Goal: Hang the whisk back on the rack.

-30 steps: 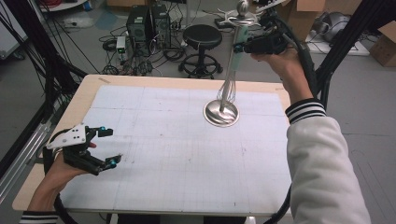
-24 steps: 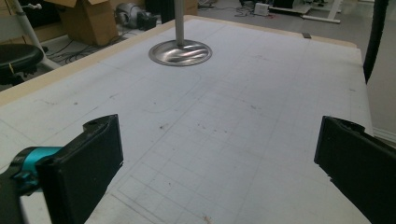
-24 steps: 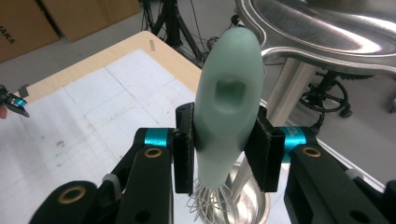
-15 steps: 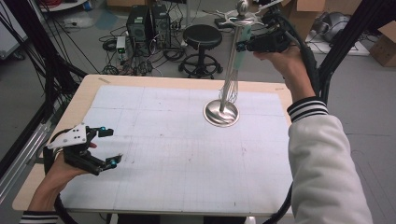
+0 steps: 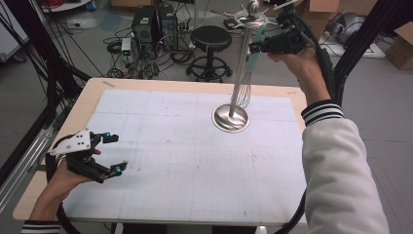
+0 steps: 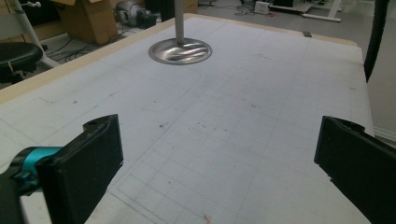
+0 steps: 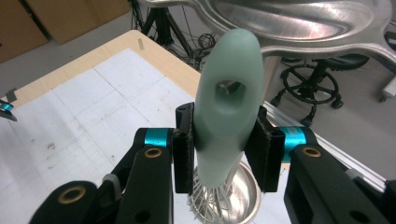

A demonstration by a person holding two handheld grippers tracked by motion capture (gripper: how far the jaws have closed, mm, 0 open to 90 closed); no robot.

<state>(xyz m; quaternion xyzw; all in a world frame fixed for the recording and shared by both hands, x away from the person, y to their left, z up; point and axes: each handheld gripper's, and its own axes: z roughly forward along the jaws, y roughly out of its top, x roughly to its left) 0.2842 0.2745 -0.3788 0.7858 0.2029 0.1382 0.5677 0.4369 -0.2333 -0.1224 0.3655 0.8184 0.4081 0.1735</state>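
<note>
Right gripper [image 7: 219, 154], raised beside the tall steel stand [image 5: 233, 114], clamps the pale green, smooth-looking handle of a light wire whisk [image 7: 227, 107] hanging below; left gripper [image 5: 113, 153] idles wide open.

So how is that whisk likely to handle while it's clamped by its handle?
The whisk has a smooth, rounded pale green handle, so it may slip or twist in the right gripper. Its thin wire loops probably flex if they bump the metal stand. It looks light.
</note>
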